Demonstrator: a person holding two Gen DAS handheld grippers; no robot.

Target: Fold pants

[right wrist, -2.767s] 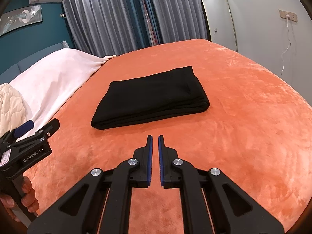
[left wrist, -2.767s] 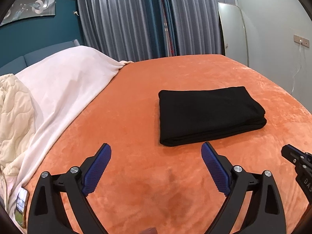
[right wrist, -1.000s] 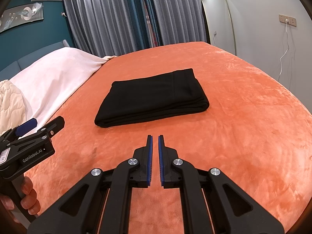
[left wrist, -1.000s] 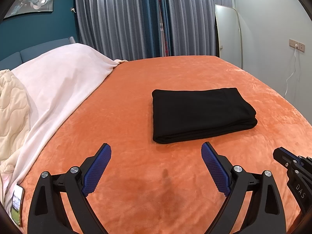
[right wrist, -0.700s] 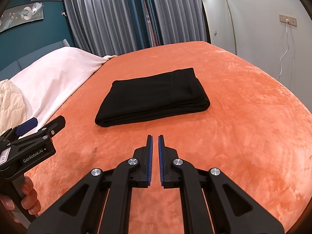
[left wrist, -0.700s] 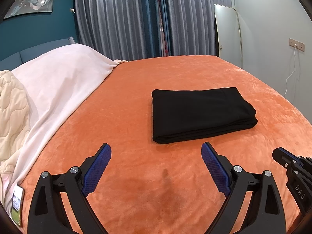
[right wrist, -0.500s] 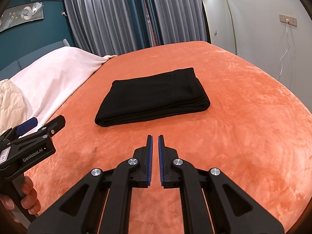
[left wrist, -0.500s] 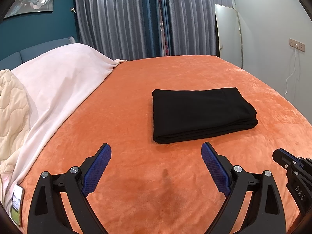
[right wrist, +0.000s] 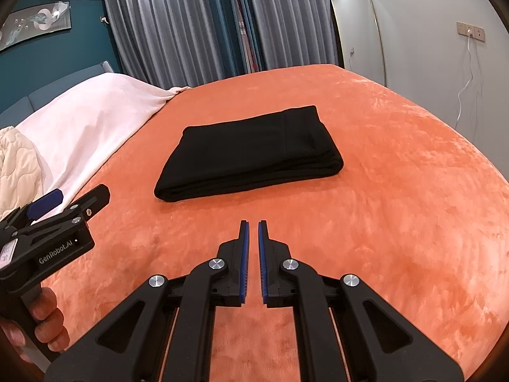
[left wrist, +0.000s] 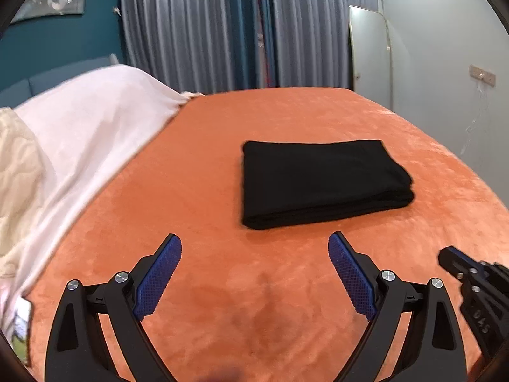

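The black pants lie folded into a neat flat rectangle on the orange bedspread; they also show in the right wrist view. My left gripper is open and empty, held above the bedspread a short way in front of the pants. My right gripper is shut and empty, also in front of the pants and apart from them. The left gripper shows at the left edge of the right wrist view, held by a hand.
A white blanket and a cream quilt cover the left side of the bed. Grey curtains hang behind. A tall mirror leans on the right wall, with a cable hanging from a wall socket.
The left wrist view has shifted slightly and blurred, so the left gripper has moved a little. The pants lie unchanged. The right gripper stays still and shut.
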